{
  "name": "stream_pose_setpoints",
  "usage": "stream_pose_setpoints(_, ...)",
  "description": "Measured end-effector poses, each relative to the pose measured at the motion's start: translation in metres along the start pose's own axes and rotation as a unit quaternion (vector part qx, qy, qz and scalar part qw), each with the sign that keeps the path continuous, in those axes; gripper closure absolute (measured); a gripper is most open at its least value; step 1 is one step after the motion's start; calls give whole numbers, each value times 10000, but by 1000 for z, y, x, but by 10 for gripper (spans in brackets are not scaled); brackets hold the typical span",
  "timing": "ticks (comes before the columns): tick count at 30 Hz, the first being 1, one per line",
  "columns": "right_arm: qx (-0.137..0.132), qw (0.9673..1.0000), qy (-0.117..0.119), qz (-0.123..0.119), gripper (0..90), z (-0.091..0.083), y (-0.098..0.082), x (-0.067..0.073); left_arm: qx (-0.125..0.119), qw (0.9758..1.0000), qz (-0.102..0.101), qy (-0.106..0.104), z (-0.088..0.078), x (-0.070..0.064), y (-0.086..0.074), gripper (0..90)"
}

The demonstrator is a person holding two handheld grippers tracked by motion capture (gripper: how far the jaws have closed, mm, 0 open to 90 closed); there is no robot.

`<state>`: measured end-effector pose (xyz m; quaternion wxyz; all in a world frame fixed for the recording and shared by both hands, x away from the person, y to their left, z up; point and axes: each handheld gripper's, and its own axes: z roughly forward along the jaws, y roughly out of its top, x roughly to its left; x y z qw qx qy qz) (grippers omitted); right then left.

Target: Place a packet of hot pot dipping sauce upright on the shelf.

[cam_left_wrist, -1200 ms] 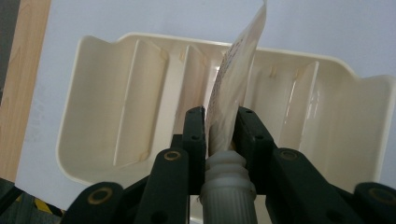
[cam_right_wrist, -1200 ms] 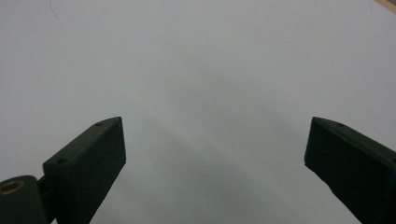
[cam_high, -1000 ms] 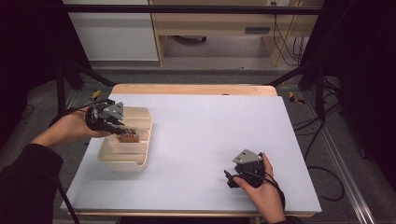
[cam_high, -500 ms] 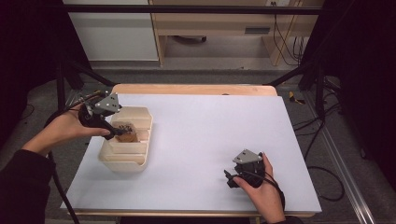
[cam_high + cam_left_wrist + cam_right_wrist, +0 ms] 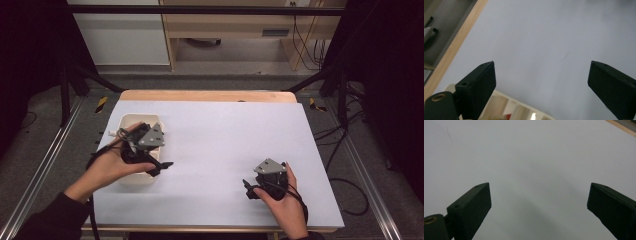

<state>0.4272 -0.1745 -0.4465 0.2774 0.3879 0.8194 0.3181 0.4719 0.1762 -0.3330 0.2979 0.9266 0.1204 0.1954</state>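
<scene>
White table (image 5: 215, 135), one cream tray (image 5: 126, 122), two open-jawed tools, left tool (image 5: 159, 165), right tool (image 5: 248, 188)

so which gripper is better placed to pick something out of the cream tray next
Left. The left gripper hangs open right over the cream tray, whose rim shows below its jaws in the left gripper view. The right gripper, also open, sits across the white table, far from it.

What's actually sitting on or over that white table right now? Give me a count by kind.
Handheld grippers: 2, the left gripper and the right gripper
Cream tubs: 1, the tub
Total: 3
</scene>
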Motion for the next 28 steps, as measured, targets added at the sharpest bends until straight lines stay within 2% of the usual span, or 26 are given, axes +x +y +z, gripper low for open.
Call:
stream_pose_setpoints(3,-3,10000,-18,-5,56,-1,-1,-2,-53,9999,-88,-28,15,-14,7,83)
stream_pose_setpoints(4,-9,10000,-21,2,56,-1,-1,-2,-53,9999,-88,-28,15,-14,7,82)
stream_pose_setpoints(6,-25,10000,-19,16,56,-1,-1,-3,-154,9997,-177,-41,28,-22,11,82)
stream_pose_setpoints(9,-41,10000,-24,10,56,-2,-1,-4,-188,9995,-257,-63,37,-27,12,80)
stream_pose_setpoints(11,-38,10000,-22,14,56,-2,-2,-4,-301,9983,-470,-178,54,-36,8,73)
stream_pose_setpoints(13,-36,10000,-23,19,56,-2,-2,-4,-322,9979,-520,-195,58,-38,6,74)
stream_pose_setpoints(14,-34,10000,-23,19,56,-2,-2,-4,-362,9962,-743,-262,72,-46,0,73)
stream_pose_setpoints(15,-34,10000,-23,19,56,-2,-2,-4,-362,9962,-743,-262,72,-46,0,73)
stream_pose_setpoints(17,-24,10000,-21,20,56,-2,-2,-4,-399,9942,-927,-373,83,-53,-6,73)
stream_pose_setpoints(20,-7,10000,-20,-31,56,-1,-3,-3,-377,9918,-1085,-554,102,-67,-16,72)
stream_pose_setpoints(22,-3,10000,-16,-29,56,0,-3,-3,-408,9901,-1203,-594,117,-78,-25,71)
stream_pose_setpoints(23,-3,10000,-16,-29,56,0,-3,-3,-408,9901,-1203,-594,117,-78,-25,71)
stream_pose_setpoints(24,22,10000,-50,-39,56,0,-3,-3,-363,9894,-1261,-619,122,-83,-28,71)
stream_pose_setpoints(25,5,10000,-56,-17,56,1,-3,-3,-331,9907,-1166,-618,122,-86,-28,69)
stream_pose_setpoints(26,5,10000,-56,-17,56,1,-3,-3,-331,9907,-1166,-618,122,-86,-28,60)
stream_pose_setpoints(28,-11,10000,-61,-7,56,1,-3,-4,-306,9930,-1030,-482,121,-91,-29,52)
